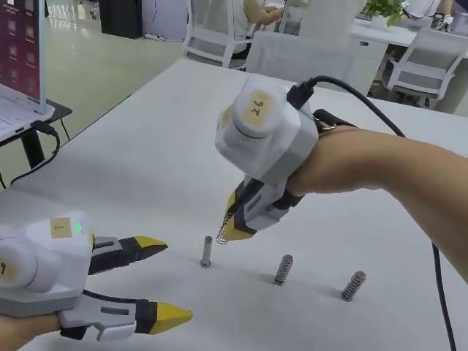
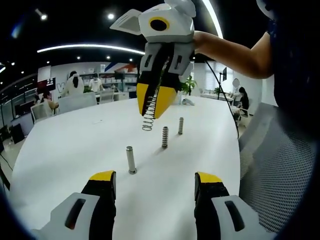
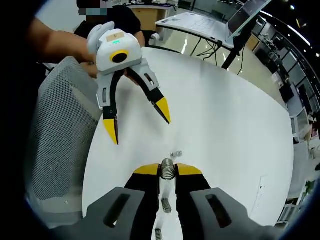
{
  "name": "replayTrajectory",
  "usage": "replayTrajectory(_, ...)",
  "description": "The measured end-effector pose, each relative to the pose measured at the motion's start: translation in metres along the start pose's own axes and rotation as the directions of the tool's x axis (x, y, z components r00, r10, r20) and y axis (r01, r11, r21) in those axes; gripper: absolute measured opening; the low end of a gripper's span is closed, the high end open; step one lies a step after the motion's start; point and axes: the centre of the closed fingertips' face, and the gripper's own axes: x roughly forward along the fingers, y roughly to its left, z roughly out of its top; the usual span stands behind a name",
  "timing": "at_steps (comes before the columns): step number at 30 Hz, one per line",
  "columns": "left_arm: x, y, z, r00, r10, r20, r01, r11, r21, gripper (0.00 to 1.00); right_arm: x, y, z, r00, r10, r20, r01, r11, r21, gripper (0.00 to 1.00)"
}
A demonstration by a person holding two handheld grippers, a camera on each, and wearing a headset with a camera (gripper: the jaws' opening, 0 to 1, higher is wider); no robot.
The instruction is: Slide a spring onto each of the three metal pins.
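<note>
a coil spring (image 1: 224, 228) is clamped between the closed yellow tips of the right gripper (image 1: 235, 232), and its lower end hangs free below them. it is held in the air, close above and a little to one side of the bare metal pin (image 1: 207, 251), which stands upright on the white desk (image 1: 146, 146). in the left gripper view the coil spring (image 2: 148, 117) is seen clear of that pin (image 2: 131, 160), not touching it. to the right of the bare pin, a second pin (image 1: 284, 269) and a third pin (image 1: 354, 285) are lined up in a row, each already wrapped in a spring of its own and each leaning slightly. the left gripper (image 1: 175, 281) is held low over the desk near the bare pin, with its jaws spread wide apart and nothing between them. a black cable (image 1: 351, 91) is run from the top of the right gripper along the person's forearm. at the far left an open laptop (image 1: 18, 66) is set on a separate stand. a grey mesh chair (image 2: 280, 165) is seen beside the desk in the left gripper view.
</note>
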Motion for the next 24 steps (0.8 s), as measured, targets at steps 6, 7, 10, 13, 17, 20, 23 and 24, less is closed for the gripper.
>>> replayTrajectory(6, 0.0, 0.0, -0.002, 0.9999, 0.001, -0.013, -0.001, 1.0, 0.011, 0.59, 0.008, -0.01, 0.002, 1.0, 0.002, -0.01, -0.002, 1.0, 0.0, 0.09)
replayTrajectory(7, 0.0, 0.0, -0.002, 0.9999, 0.001, -0.014, -0.001, 1.0, 0.014, 0.59, 0.01, -0.011, 0.002, 0.9999, 0.004, -0.013, -0.004, 1.0, 0.0, 0.09)
replayTrajectory(10, 0.0, 0.001, -0.004, 0.9997, 0.0, -0.026, 0.001, 1.0, 0.024, 0.59, 0.017, -0.014, 0.003, 0.9996, 0.017, -0.021, -0.017, 1.0, 0.004, 0.09)
replayTrajectory(13, 0.0, -0.001, -0.006, 0.9993, -0.005, -0.038, 0.006, 0.999, 0.035, 0.59, 0.022, -0.016, 0.003, 0.9992, 0.022, -0.032, -0.022, 1.0, 0.002, 0.09)
replayTrajectory(17, -0.001, 0.0, -0.009, 0.9989, -0.008, -0.046, 0.01, 0.999, 0.04, 0.59, 0.028, -0.015, 0.003, 0.9985, 0.036, -0.042, -0.036, 0.999, 0.005, 0.09)
replayTrajectory(20, -0.001, 0.001, -0.01, 0.999, -0.007, -0.045, 0.009, 0.999, 0.037, 0.58, 0.032, -0.015, 0.003, 0.9979, 0.043, -0.048, -0.042, 0.999, 0.006, 0.09)
replayTrajectory(23, -0.002, 0.001, -0.01, 0.9991, -0.005, -0.043, 0.006, 0.999, 0.034, 0.58, 0.035, -0.016, 0.003, 0.9977, 0.046, -0.05, -0.046, 0.999, 0.007, 0.09)
replayTrajectory(24, -0.002, 0.002, -0.011, 0.999, -0.005, -0.044, 0.007, 0.999, 0.033, 0.58, 0.035, -0.016, 0.003, 0.9977, 0.046, -0.05, -0.046, 0.999, 0.008, 0.09)
